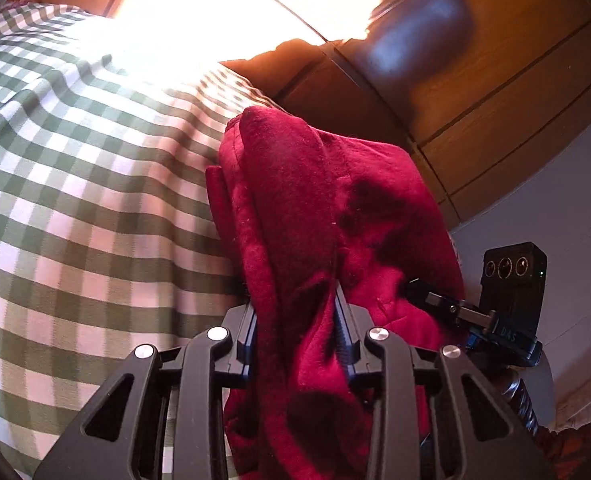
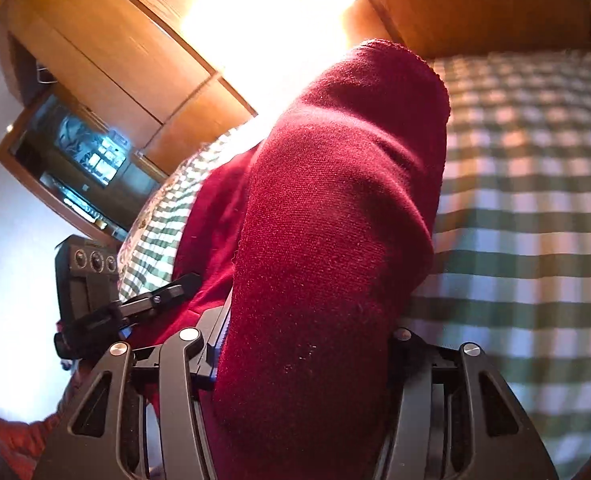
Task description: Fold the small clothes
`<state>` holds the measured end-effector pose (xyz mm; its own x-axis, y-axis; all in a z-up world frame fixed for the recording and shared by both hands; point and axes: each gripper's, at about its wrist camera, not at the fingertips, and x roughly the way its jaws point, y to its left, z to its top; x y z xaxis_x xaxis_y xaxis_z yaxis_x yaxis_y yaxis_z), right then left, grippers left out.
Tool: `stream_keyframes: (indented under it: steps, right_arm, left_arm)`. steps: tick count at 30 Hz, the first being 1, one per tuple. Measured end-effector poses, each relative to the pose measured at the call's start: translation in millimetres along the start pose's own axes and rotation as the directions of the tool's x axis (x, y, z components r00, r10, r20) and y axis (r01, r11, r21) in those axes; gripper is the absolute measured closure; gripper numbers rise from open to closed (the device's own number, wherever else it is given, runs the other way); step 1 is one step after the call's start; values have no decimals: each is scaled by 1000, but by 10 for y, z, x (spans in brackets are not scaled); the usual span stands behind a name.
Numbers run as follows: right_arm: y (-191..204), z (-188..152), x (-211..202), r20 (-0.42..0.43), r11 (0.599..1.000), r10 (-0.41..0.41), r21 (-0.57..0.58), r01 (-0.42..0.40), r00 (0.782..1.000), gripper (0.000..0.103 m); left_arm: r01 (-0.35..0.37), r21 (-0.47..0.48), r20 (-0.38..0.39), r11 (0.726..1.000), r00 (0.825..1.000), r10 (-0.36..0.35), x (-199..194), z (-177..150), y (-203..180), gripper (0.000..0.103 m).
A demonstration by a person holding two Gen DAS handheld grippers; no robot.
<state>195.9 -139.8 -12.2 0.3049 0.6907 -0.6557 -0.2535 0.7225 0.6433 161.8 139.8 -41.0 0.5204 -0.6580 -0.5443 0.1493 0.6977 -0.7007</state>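
A dark red garment (image 1: 295, 216) hangs bunched between two handheld grippers above a bed covered in a green-and-white checked cloth (image 1: 75, 184). In the left wrist view, the left gripper (image 1: 297, 312) pinches a thick fold of the red fabric, its two black fingers pressed against the cloth on either side while the rest of the garment rises in a crumpled ridge ahead of them and spills down over the linkage below. At the right edge of that view the other gripper's black camera block (image 1: 513, 276), with three round lenses, sits just beside the fabric.

In the right wrist view, the garment (image 2: 335, 208) fills the centre as a broad knitted roll. The right gripper (image 2: 307, 340) clamps it: one finger (image 2: 219, 328) lies against the cloth on the left, while the opposite finger is mostly hidden behind the fabric. The left gripper (image 2: 167, 292) appears at the left, its tip touching the red cloth.

Wooden cupboard doors (image 1: 507, 92) stand behind the bed, crossed by a blown-out glare of light (image 2: 271, 20). A dark screen in a wooden frame (image 2: 79, 156) hangs on the pale wall (image 2: 7, 240). A blurred dark oval shape (image 1: 419, 32) lies across the cupboard wood.
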Motion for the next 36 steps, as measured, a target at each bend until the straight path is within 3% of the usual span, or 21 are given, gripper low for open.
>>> stream_keyframes:
  steps: [7,13,16,18,19,21,23,25,27,29,30,31,32,36]
  right_arm:
    - [-270,-93,-1066,168,994,-106,35,102,980,55]
    - [-886,-270,-2001,290,960,-263,179,218,920,55]
    - [-1280,-374,-2217,302,924,-340,282,257,890,54]
    - [-1572,-486,-2287,288,894,-381,358,270,879,52]
    - [-1730,-561,-2279,271,876,-398,396,276,877,51]
    - [-1956,-688,-2232,220,845,-433,437,308,874,40]
    - [-2106,-844,-2240,219,828,-446,469,307,868,31]
    - [-2052,-883,-2254,228,823,-465,468,323,856,25]
    - [-1980,-881,-2313,219,812,-501,454,367,838,22]
    - [-1823,-865,-2423,220,787,-567,430,443,793,22]
    - [-1775,-866,-2507,233,771,-602,418,480,763,22]
    - [-1660,-871,-2600,254,744,-649,406,530,717,23]
    - [-1573,-879,-2651,269,730,-672,398,555,690,27]
    - [-1267,-929,-2674,303,703,-711,343,623,635,46]
  left_arm:
    - [151,131,-104,980,985,-138,723,41,-1028,73]
    - [206,290,-228,935,963,-141,1667,123,-2122,78]
    - [193,370,-274,909,957,-91,2125,93,-2527,78]
    - [140,422,-304,896,953,-6,2463,-7,-2693,78]
    - [98,471,-319,877,945,66,2661,-85,-2745,77]
    - [23,540,-318,842,931,179,2941,-229,-2751,67]
    - [-14,572,-265,820,943,201,2955,-280,-2772,56]
    - [-22,564,-263,826,943,204,2884,-281,-2781,56]
    - [-48,584,-214,810,954,211,2705,-250,-2775,54]
    - [-85,600,-140,796,968,208,2494,-221,-2787,53]
    - [-95,600,-106,794,975,197,2396,-247,-2781,54]
    - [-102,597,-68,796,982,177,2273,-254,-2801,55]
    - [-102,594,-41,798,987,157,2268,-208,-2820,56]
    - [-56,592,-24,804,996,87,2134,-251,-2869,57]
